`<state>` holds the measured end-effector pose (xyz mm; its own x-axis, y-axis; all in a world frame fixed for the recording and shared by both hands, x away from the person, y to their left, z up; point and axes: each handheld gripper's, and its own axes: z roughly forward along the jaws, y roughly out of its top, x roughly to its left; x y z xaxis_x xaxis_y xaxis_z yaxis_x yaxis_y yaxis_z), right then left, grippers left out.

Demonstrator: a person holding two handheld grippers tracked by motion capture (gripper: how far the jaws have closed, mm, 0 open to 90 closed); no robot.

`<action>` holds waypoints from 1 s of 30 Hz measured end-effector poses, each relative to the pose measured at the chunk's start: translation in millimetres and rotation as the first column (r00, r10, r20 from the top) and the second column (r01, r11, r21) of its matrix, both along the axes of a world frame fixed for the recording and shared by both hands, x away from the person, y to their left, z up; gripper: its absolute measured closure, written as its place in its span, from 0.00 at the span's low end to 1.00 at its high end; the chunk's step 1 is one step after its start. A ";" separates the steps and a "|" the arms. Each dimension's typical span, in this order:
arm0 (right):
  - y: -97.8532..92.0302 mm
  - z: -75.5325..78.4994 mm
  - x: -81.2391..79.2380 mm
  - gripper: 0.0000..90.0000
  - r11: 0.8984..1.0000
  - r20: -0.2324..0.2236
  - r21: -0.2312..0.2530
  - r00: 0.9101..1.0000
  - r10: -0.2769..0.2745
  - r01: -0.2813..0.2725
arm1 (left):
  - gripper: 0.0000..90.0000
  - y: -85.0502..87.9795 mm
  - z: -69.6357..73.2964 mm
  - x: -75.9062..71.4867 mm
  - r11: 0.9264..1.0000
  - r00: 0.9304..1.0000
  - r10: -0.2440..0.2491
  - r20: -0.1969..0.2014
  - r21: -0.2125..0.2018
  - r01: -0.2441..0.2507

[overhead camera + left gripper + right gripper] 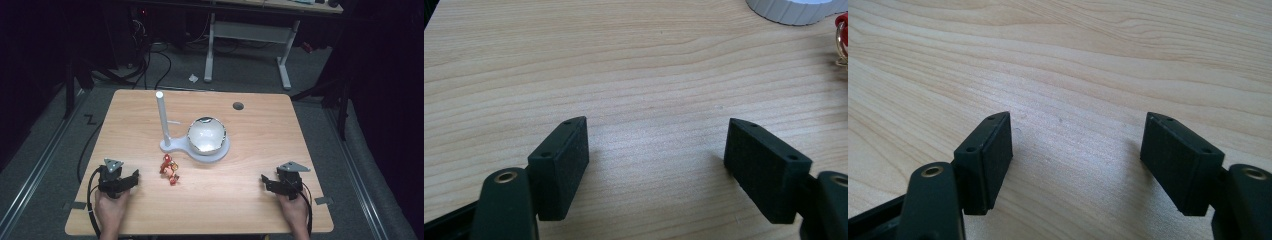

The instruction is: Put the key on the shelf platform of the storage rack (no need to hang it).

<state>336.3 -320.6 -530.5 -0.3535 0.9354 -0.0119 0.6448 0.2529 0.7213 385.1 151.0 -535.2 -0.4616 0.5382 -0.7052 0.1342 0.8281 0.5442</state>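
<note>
each hand gripper was black. the left gripper [131,179] and the right gripper [266,182] each carried a grey three-cornered plate on top and trailed a black cable. the jaws were flat rectangular blocks with small screw holes, joined to arms by brass-coloured rivets. the person's forearms were bare, without sleeves.

Light wooden table [250,200], white post stand [192,145] with bowl [206,134], small red trinket [169,169] nearby
</note>
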 end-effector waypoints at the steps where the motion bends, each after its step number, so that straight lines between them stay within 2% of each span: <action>1: 0.0 0.0 0.0 0.32 1.000 0.000 0.000 1.000 0.000 0.000 | 0.29 -0.1 -0.3 -0.5 1.000 1.000 -0.009 0.002 0.004 0.009; 4: 0.0 0.0 0.0 0.32 1.000 0.000 0.000 1.000 0.000 0.000 | 0.29 -0.6 -0.3 -2.1 1.000 1.000 -0.025 -0.001 0.009 0.025; 15: 0.1 0.1 0.0 0.32 1.000 0.000 0.000 1.000 0.000 0.000 | 0.28 -1.1 -0.2 -2.4 1.000 1.000 -0.027 -0.001 0.006 0.027; 20: 0.0 0.0 0.1 0.32 1.000 0.000 -0.001 1.000 0.000 0.000 | 0.26 -0.8 -0.9 -3.3 0.999 0.999 -0.047 -0.002 0.022 0.047; 23: 0.1 0.1 0.0 0.32 1.000 -0.001 0.000 1.000 0.000 0.000 | 0.25 0.2 0.3 -2.9 0.998 0.998 -0.057 -0.020 0.031 0.057; 28: 0.1 0.1 0.0 0.32 1.000 -0.001 0.000 1.000 0.001 -0.001 | 0.24 -0.7 2.8 -5.5 0.998 0.998 -0.056 -0.034 0.004 0.056; 30: 0.1 0.1 0.0 0.32 1.000 -0.001 0.000 1.000 0.001 -0.001 | 0.23 -0.2 3.0 -7.8 0.997 0.997 -0.071 -0.026 0.016 0.071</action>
<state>336.3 -320.6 -530.4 -0.3540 0.9352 -0.0121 0.6451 0.2535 0.7208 377.2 150.8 -532.2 -0.4397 0.5820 -0.6841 0.2062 0.8067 0.5538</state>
